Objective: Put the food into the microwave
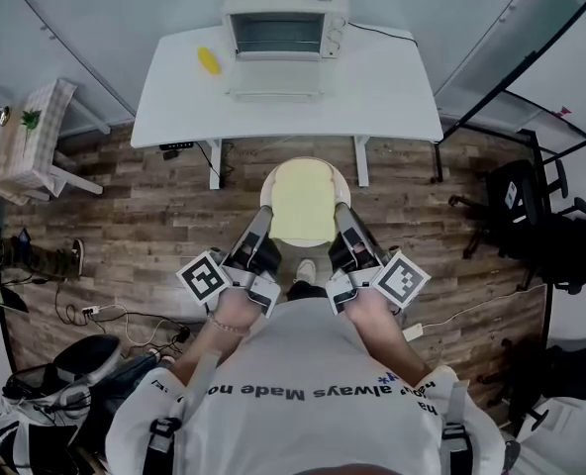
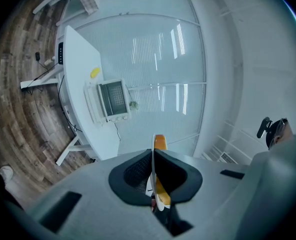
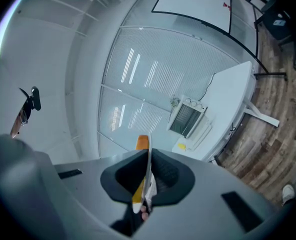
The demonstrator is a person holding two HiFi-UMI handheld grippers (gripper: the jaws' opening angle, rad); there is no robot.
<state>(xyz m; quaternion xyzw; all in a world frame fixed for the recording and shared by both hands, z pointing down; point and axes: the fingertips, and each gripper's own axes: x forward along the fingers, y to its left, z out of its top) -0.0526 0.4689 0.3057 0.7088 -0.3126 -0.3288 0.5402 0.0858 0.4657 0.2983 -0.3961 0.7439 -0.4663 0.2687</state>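
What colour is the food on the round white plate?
The square food is pale yellow; see head view.

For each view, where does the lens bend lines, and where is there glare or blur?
Head view: evenly lit and sharp; the table edges bow and the corners darken. Left gripper view: strong fisheye with black corners, light streaks on the glass wall, the plate rim near the lens soft. Right gripper view: same bending and streaks; the microwave is clear.

place: office | cues: white desk (image 1: pixel 392 87); glass partition wall (image 2: pixel 158 64); swivel chair (image 1: pixel 516 201)
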